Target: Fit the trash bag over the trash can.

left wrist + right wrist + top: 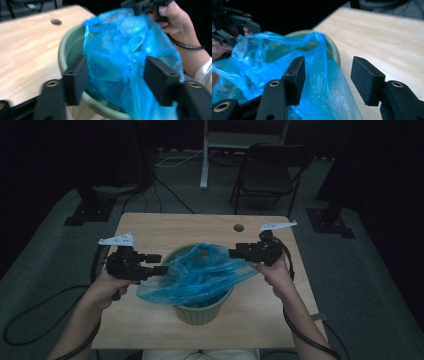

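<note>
A pale green plastic pot (202,312) stands near the front middle of the wooden tabletop (150,227), and a thin blue plastic bag (200,275) sits in its mouth, bunched and crumpled, spilling over the rim toward the person on the front left. What lies inside the bag or the pot cannot be made out through the folds.

The left gripper (161,265) is held at the pot's left rim, against the bag's edge. In the left gripper view its fingers (75,78) are spread wide with the blue film (117,62) billowing in the gap between them; neither pad is seen pinching it. The right gripper (234,253) is at the pot's right rim, at the bag's upper right corner. In the right gripper view its fingers (365,80) also stand apart, the bag's edge (319,75) lying beside the left pad while the right pad hangs over bare wood (387,37). The green rim (333,50) curves behind the film.

The tabletop is light wood grain with a round cable hole (238,227) near its far edge. It stands on grey carpet (360,270) in a dim room. Beyond it are a dark folding chair (270,172), a white stand's post (204,155), and black stand bases (87,212) with cables (165,190) trailing across the floor.
</note>
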Available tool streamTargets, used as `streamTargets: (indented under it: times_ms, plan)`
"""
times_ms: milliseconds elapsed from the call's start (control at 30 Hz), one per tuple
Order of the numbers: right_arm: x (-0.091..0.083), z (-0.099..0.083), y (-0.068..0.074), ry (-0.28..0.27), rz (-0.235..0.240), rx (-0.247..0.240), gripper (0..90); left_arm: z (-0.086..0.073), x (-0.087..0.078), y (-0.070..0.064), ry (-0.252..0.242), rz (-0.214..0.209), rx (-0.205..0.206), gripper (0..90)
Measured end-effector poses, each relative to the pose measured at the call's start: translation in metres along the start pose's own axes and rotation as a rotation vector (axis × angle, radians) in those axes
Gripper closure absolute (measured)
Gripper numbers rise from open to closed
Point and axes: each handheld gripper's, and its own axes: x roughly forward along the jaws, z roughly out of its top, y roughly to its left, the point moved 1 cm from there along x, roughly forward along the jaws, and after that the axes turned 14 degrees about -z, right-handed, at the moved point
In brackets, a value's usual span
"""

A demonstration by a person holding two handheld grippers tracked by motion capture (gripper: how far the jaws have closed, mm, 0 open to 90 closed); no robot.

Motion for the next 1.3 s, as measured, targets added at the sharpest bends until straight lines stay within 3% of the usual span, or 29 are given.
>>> streamTargets:
  times_ms: [33, 100, 167, 200, 267, 333, 367, 500, 600, 767, 867, 1100, 1300]
  plan:
    - [0.006, -0.001, 0.0, 0.021, 0.013, -0.01, 51.1, -0.002, 0.002, 0.003, 0.0, -0.003, -0.006, 52.1]
    - [0.013, -0.003, 0.0, 0.04, 0.007, -0.024, 72.8, -0.006, 0.003, 0.007, -0.009, -0.005, -0.003, 69.2]
    - [0.017, -0.004, -0.002, 0.041, -0.002, -0.029, 90.0, -0.009, 0.003, 0.01, -0.027, 0.02, -0.005, 87.2]
    - [0.017, -0.003, -0.003, 0.03, -0.017, -0.026, 90.0, -0.009, 0.001, 0.01, -0.041, 0.024, -0.004, 90.0]
    - [0.017, 0.0, -0.005, 0.001, -0.041, -0.011, 90.0, -0.009, -0.004, 0.011, -0.082, 0.045, -0.006, 90.0]
    - [0.017, 0.001, -0.007, -0.01, -0.061, -0.007, 90.0, -0.009, -0.004, 0.011, -0.082, 0.045, -0.006, 90.0]
    - [0.019, 0.007, -0.012, -0.038, -0.113, 0.008, 90.0, -0.011, -0.013, 0.016, -0.124, 0.1, -0.028, 90.0]
    - [0.034, 0.011, -0.023, -0.022, -0.163, 0.036, 90.0, -0.02, -0.015, 0.031, -0.122, 0.175, -0.078, 90.0]
    - [0.051, 0.011, -0.031, 0.002, -0.187, 0.055, 90.0, -0.029, -0.016, 0.044, -0.13, 0.195, -0.12, 90.0]
    - [0.076, 0.003, -0.041, 0.032, -0.207, 0.083, 90.0, -0.046, -0.012, 0.064, -0.141, 0.202, -0.199, 90.0]
    - [0.086, -0.005, -0.044, 0.049, -0.204, 0.093, 90.0, -0.058, -0.008, 0.07, -0.146, 0.173, -0.232, 90.0]
    - [0.091, -0.03, -0.048, 0.056, -0.188, 0.115, 90.0, -0.081, 0.001, 0.07, -0.116, 0.144, -0.257, 90.0]
    - [0.093, -0.052, -0.051, 0.067, -0.154, 0.148, 90.0, -0.092, 0.003, 0.067, -0.138, 0.113, -0.264, 90.0]
